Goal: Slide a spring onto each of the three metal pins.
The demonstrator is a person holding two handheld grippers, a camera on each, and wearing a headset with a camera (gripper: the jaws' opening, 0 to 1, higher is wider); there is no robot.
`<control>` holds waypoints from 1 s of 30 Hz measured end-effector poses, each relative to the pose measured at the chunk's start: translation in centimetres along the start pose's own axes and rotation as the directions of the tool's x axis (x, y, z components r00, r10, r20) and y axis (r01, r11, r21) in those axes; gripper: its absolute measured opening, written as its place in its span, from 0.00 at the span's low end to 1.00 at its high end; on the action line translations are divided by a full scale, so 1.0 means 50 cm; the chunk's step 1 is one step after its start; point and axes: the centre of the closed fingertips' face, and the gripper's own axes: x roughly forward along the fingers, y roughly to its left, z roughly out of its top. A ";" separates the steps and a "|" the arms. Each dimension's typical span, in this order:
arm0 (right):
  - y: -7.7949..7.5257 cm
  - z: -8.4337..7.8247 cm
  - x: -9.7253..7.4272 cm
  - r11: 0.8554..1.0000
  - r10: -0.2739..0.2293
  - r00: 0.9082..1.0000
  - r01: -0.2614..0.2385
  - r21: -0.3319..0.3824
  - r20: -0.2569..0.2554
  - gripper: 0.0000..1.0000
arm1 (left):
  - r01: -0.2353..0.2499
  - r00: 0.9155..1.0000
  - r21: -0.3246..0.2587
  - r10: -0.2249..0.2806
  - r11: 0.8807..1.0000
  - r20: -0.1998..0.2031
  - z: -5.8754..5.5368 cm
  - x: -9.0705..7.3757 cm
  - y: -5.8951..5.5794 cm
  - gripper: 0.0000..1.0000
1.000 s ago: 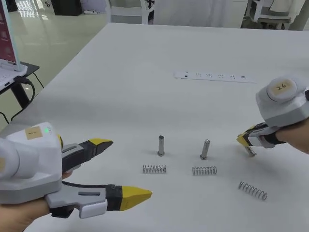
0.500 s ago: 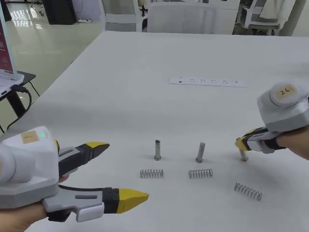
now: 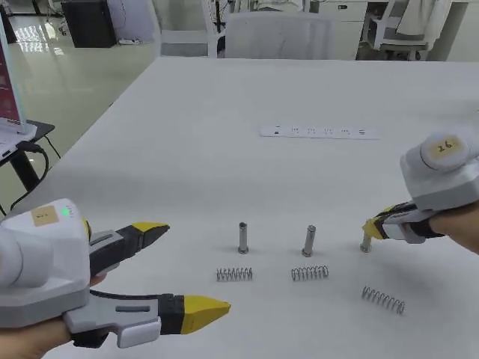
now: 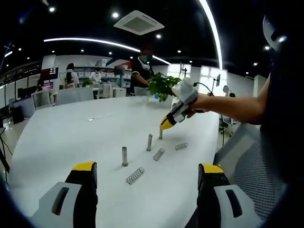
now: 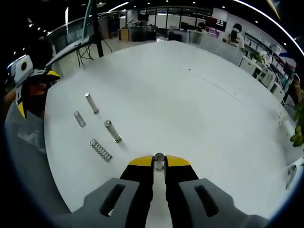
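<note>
Standing the third pin (image 3: 366,243) upright now, right gripper (image 3: 372,226) stays clamped on it; left gripper (image 3: 197,265) gapes.

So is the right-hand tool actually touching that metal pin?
Touching. In the right gripper view, the right tool has its yellow tips pressed against both sides of the rightmost pin.

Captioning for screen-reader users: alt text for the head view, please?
The right gripper is shut on the rightmost pin, one of three upright metal pins on a white table; the left gripper hangs open at lower left. The left pin and middle pin stand bare, three springs lie flat before them, and a power strip lies farther back.
</note>
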 end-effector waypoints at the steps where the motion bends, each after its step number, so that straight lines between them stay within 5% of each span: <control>1: 0.000 0.000 -0.001 1.000 -0.001 1.000 0.001 0.002 -0.001 0.06 | 0.001 1.000 0.001 -0.001 1.000 -0.001 0.000 0.000 -0.001 0.84; 30: 0.010 -0.016 -0.019 1.000 0.011 1.000 -0.011 -0.001 -0.009 0.06 | 0.011 1.000 0.024 -0.010 1.000 -0.018 -0.001 -0.001 -0.010 0.84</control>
